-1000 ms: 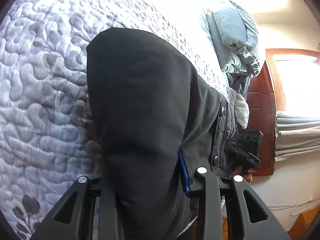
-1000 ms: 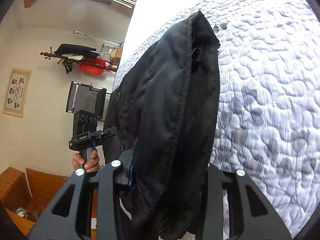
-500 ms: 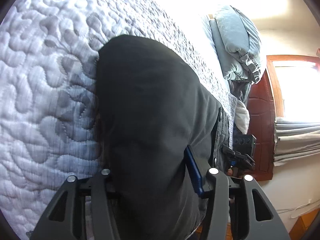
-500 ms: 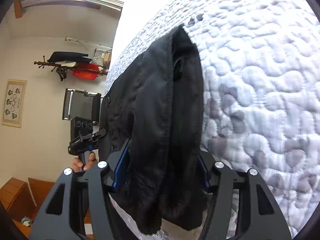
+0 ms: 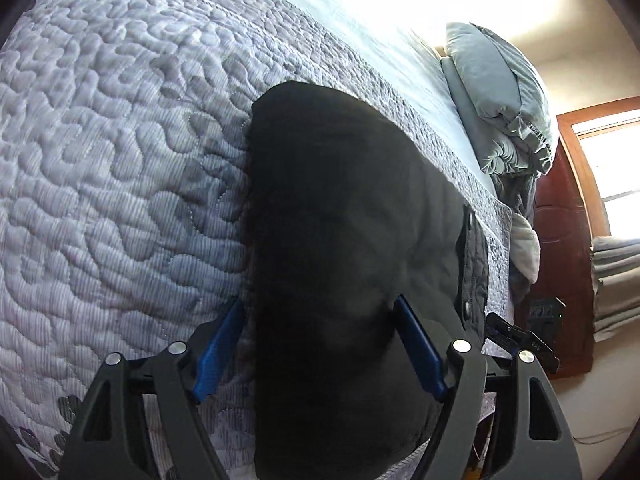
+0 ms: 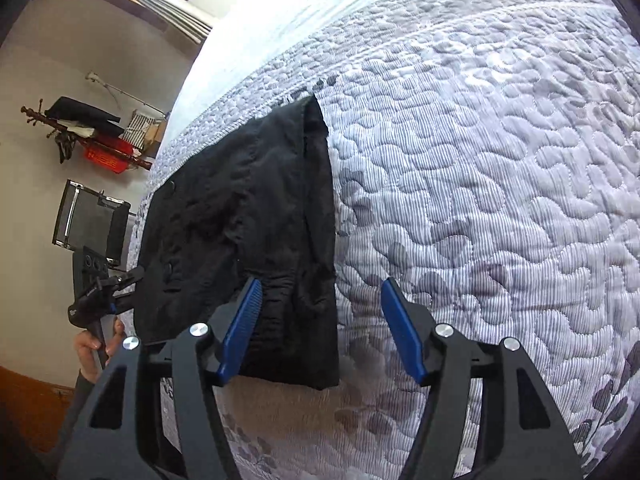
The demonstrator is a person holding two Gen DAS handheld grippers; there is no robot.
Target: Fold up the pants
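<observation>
Right gripper (image 6: 320,330), bottom centre of its frame: blue pads spread wide, nothing between them but edge of black pants (image 6: 248,232). Left gripper (image 5: 320,354), bottom centre of left view: pads spread either side of pants (image 5: 344,264), not pinching. Pants lie folded flat on quilted bedspread (image 6: 480,160), long axis running from frame bottom toward upper centre. Grey pillows (image 5: 496,96) upper right of left view.

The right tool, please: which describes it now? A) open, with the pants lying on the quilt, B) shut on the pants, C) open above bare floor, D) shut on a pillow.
A: the right tool has its blue pads spread apart, and the black pants lie flat on the quilt.
</observation>
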